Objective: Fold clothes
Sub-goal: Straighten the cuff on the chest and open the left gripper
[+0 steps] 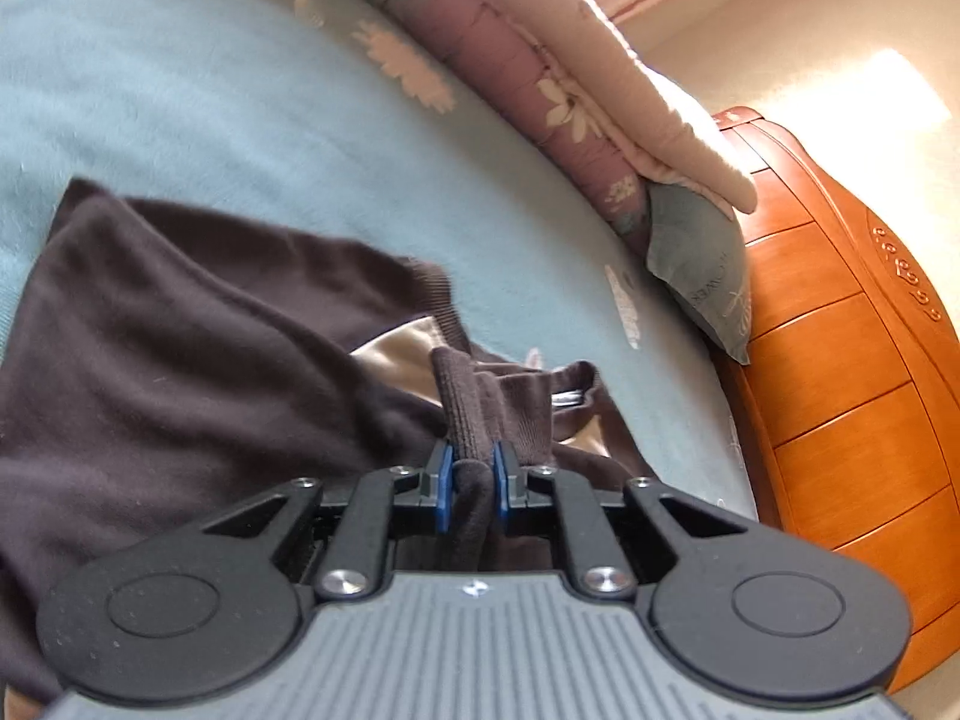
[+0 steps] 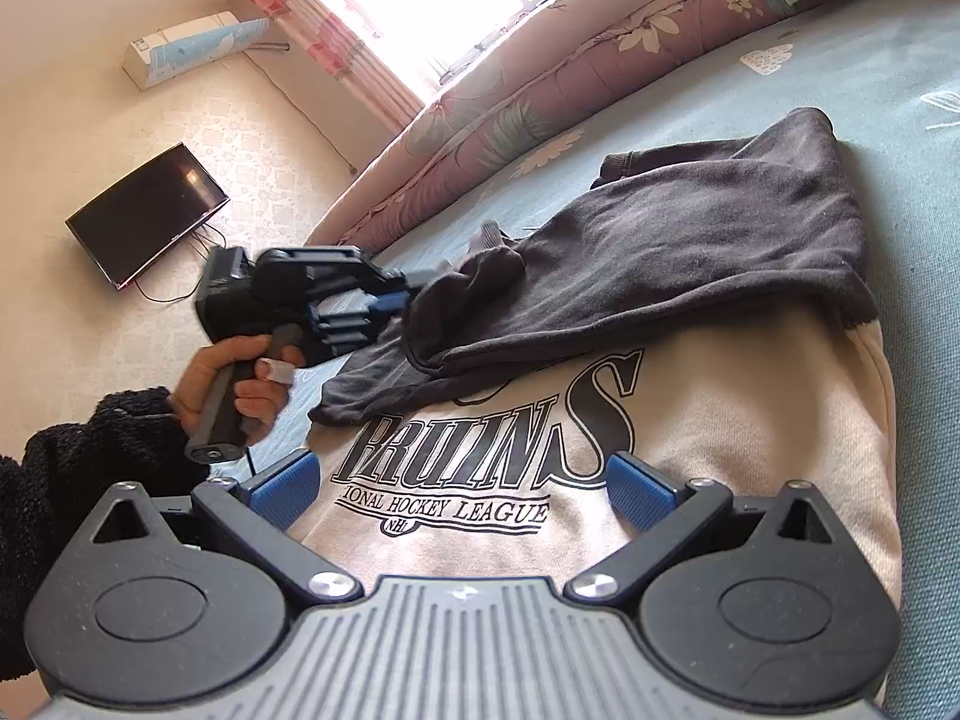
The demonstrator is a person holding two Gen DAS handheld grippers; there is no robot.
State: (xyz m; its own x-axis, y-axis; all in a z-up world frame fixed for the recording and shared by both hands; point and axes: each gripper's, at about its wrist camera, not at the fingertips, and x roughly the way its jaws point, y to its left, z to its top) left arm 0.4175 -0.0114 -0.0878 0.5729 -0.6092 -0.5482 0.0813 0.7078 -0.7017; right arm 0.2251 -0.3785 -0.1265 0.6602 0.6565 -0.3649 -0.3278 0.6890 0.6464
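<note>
Left gripper (image 1: 473,471): jaws drawn nearly together, blue pads pinching a bunched ribbed cuff (image 1: 480,408) of the dark sleeve (image 2: 648,252). Right gripper (image 2: 459,489): jaws spread wide, nothing between them, hanging over the printed chest of the sweatshirt (image 2: 750,432). Garment: cream body with dark sleeves, lying chest-up on the bed (image 1: 240,90), one dark sleeve laid diagonally across the upper print. Step in hand, as judged: carrying the pinched cuff across the body to lay the sleeve flat. To do it well, lift the cuff only enough to clear the cloth beneath, draw it in a straight line so the sleeve does not twist, keep the grip on the ribbing rather than loose fabric, and let the free gripper pin the chest so the body does not drag along. Lettering on chest: large dark outlined "BRUINS", first letter partly covered; beneath it a banner reading "…IONAL HOCKEY LEAGUE" and a small "NHL". Surroundings: teal sheet with pale leaf motifs, rolled floral quilt (image 1: 540,60), teal pillow (image 1: 702,264) bearing small unreadable print, wooden footboard (image 1: 840,360), wall television (image 2: 147,213).
</note>
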